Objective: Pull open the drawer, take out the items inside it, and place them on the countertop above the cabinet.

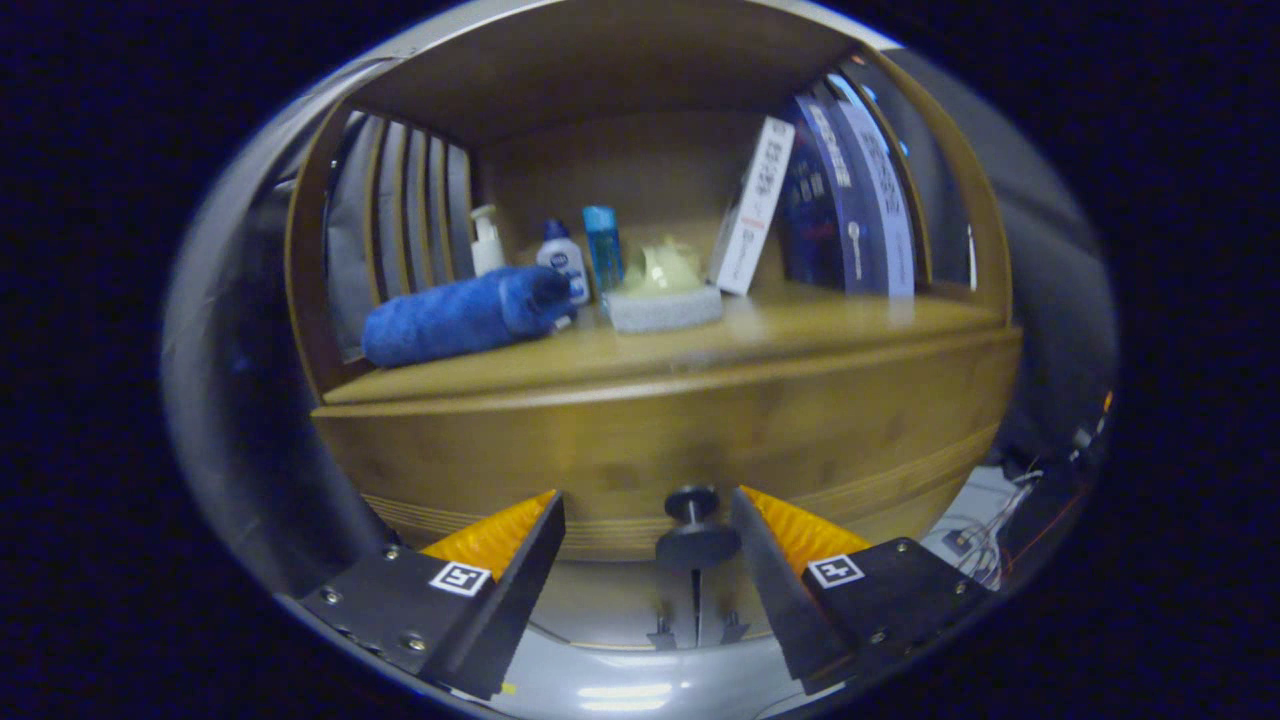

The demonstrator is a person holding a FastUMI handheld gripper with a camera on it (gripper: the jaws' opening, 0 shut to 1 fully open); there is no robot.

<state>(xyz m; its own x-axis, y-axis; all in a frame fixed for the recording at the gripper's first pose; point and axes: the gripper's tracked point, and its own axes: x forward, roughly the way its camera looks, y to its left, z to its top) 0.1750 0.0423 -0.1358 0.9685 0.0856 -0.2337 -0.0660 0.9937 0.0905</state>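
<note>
Wood everywhere in this shot, warm honey-brown stuff, with the gripper sitting low in the centre of the frame. Its two fingers are spread apart with nothing pinched, and the dark round drawer knob sits in the gap between them, closer to the right finger, touching neither as far as I can see. Drawer front fills the middle of the frame right behind the knob and looks shut.

Just above that is the countertop, running across the centre. On it, left of centre, there's a rolled blue towel lying on its side. Behind its right end stand a white pump bottle, a small white bottle with a blue cap and a clear blue bottle. Right next to those is a pale sponge-like block with something yellowish on top, too blurry to call. A white box leans to the right against some dark blue books in the upper right.

Lower right corner has a tangle of cables.
</note>
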